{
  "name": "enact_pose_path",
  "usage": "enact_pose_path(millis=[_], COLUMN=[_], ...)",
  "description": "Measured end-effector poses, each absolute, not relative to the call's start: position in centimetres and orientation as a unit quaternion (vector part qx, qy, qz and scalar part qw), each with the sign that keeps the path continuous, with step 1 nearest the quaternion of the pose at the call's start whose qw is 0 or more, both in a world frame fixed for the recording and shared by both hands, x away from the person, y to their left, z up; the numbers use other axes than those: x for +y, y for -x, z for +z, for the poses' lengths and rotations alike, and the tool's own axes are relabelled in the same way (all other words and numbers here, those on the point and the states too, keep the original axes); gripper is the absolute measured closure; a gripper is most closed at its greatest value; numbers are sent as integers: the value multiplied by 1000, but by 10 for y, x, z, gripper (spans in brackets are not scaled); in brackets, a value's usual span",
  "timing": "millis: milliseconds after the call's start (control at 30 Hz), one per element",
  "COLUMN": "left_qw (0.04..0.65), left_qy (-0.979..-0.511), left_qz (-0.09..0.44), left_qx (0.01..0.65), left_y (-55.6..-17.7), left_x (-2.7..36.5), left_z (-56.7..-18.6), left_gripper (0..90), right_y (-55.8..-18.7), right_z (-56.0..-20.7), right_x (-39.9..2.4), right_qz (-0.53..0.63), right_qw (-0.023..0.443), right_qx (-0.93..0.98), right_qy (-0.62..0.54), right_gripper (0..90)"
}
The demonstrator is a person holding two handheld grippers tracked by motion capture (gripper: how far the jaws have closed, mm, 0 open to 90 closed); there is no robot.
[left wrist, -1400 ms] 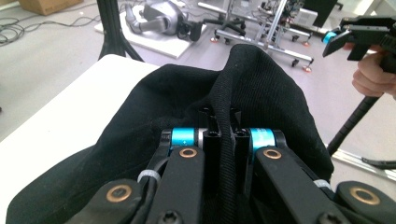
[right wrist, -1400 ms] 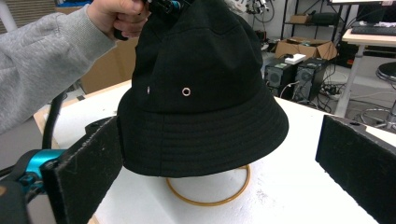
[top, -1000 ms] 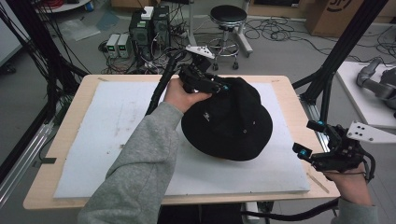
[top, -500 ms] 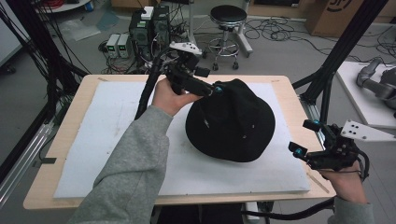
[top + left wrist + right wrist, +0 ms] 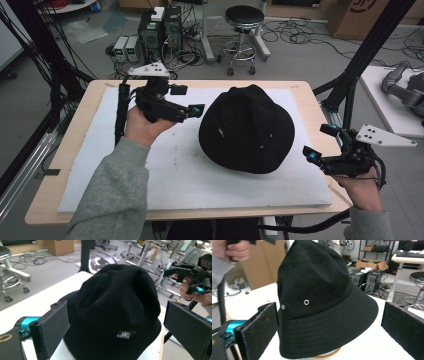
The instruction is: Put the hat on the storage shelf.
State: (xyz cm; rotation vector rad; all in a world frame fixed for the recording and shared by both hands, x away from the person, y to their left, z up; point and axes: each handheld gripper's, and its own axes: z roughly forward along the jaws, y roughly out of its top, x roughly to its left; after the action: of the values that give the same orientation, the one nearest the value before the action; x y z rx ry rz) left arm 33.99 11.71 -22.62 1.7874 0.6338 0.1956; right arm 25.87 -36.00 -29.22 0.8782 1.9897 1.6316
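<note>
Hat (image 5: 246, 131), black bucket type, sits crown-up on white mat (image 5: 165, 175) over wood table (image 5: 70, 150), between the two grippers. Left gripper (image 5: 192, 100) is just beside hat's brim on its left, jaws pointing at it w/ a small gap, not touching. In left gripper view the jaws stand wide apart, nothing between pads; hat (image 5: 117, 312) sits straight ahead & centred, small white label on crown facing the cam. Right gripper (image 5: 320, 145) hovers off hat's right edge, near table's right rim, apart from brim. Right gripper view: jaws spread wide, holding nothing; hat (image 5: 322, 305) dead ahead between them but farther out, two metal eyelets (image 5: 306, 302) on crown side. An orange-ish rim peeks under brim at front; can't tell what it is. Left hand (image 5: 142, 127) in grey sleeve (image 5: 110, 200) holds left tool.
</note>
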Motion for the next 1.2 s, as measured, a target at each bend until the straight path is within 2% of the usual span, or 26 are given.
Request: enact_pose_path(millis=[467,833,1200], left_qw=[587,589,593], left_qy=[-743,-730,-717], left_qz=[112,137,129], left_qx=[301,320,343], left_y=[-305,-285,-279], left_x=[169,186,199], left_z=[-254,-281,-306], left_gripper=[71,71,71], right_y=[-260,-258,-259], right_z=[-297,-297,-298], right_x=[-355,-349,-346], right_qz=[593,590,592], right_qw=[228,242,240], right_qx=[696,691,692], right_qy=[-335,-339,-336], right_gripper=[10,10,10])
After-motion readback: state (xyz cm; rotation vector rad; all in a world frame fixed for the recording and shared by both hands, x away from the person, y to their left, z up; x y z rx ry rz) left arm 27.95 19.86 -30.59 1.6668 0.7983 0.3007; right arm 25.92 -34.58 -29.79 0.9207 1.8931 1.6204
